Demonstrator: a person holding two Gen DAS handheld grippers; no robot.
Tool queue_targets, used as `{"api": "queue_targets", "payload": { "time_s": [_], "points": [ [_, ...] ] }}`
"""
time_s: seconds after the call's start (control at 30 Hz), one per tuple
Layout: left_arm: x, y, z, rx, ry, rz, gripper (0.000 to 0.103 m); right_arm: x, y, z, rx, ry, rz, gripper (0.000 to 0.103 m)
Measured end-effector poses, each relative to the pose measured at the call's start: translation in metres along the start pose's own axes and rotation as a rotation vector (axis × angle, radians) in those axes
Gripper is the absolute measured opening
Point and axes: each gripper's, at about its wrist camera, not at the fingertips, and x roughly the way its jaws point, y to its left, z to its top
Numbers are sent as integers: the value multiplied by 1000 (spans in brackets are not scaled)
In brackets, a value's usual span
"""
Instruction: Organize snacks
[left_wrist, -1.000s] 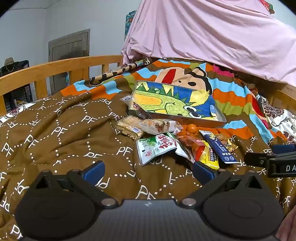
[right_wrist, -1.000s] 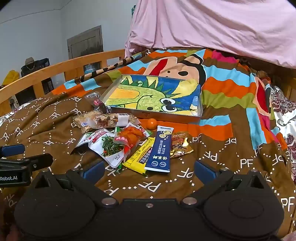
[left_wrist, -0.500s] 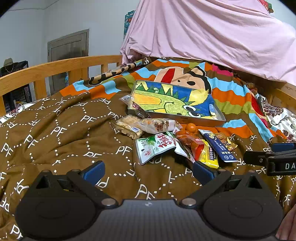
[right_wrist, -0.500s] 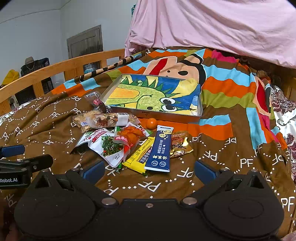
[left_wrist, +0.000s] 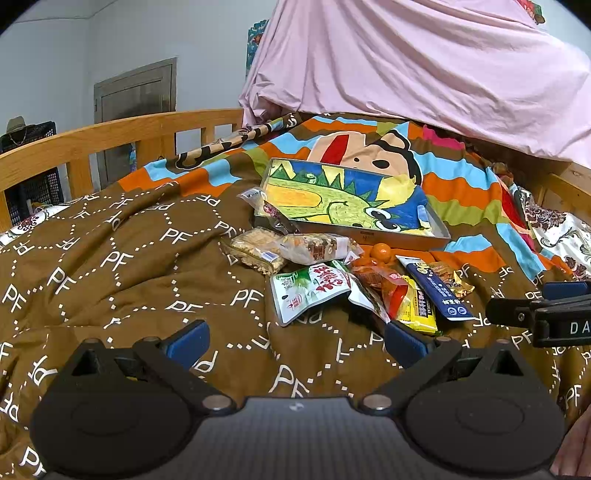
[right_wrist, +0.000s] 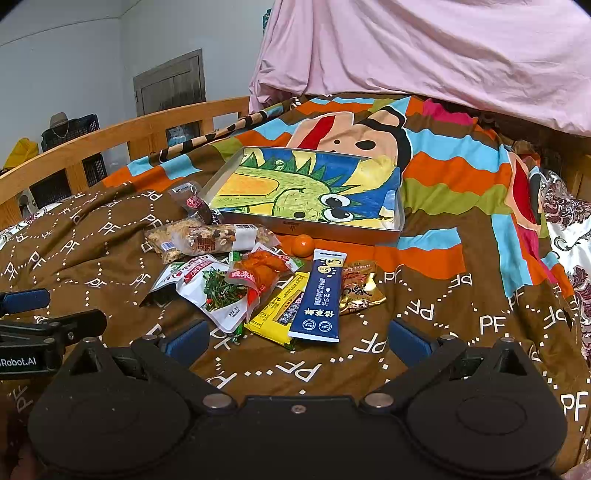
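Observation:
Several snack packets lie in a pile on the brown bedspread in front of a shallow metal tray (right_wrist: 343, 230) lined with a dinosaur drawing; the tray also shows in the left wrist view (left_wrist: 373, 236). The pile holds a blue stick pack (right_wrist: 319, 297), a yellow pack (right_wrist: 279, 314), a gold packet (right_wrist: 360, 288), an orange-red packet (right_wrist: 258, 273), a white-green pouch (left_wrist: 310, 290), a nut bar (right_wrist: 207, 238) and a small orange (right_wrist: 303, 243). My left gripper (left_wrist: 295, 341) is open and empty, short of the pile. My right gripper (right_wrist: 295, 339) is open and empty, just before the blue pack.
A wooden bed rail (left_wrist: 110, 136) runs along the left. A pink sheet (right_wrist: 424, 51) hangs behind the tray. A small dark packet (right_wrist: 192, 201) leans at the tray's left corner. Each gripper shows at the edge of the other's view.
Both views have shifted very slightly; the snacks and tray have not moved and both grippers stay open.

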Motion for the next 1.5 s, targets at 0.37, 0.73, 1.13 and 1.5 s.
{"api": "queue_targets", "payload": {
  "time_s": [0.37,0.73,1.13,1.5],
  "points": [
    [1,-3,-3,1,2,2,103,0,0,0,0,1,0,103],
    [2,-3,-4,1,4,3,103,0,0,0,-1,2,0,103],
    [7,-3,-13,9,16,6,103,2,0,0,-1,4,-2,103],
    [7,-2,-9,25,18,14,103,2,-1,1,7,2,-24,103]
  ]
}}
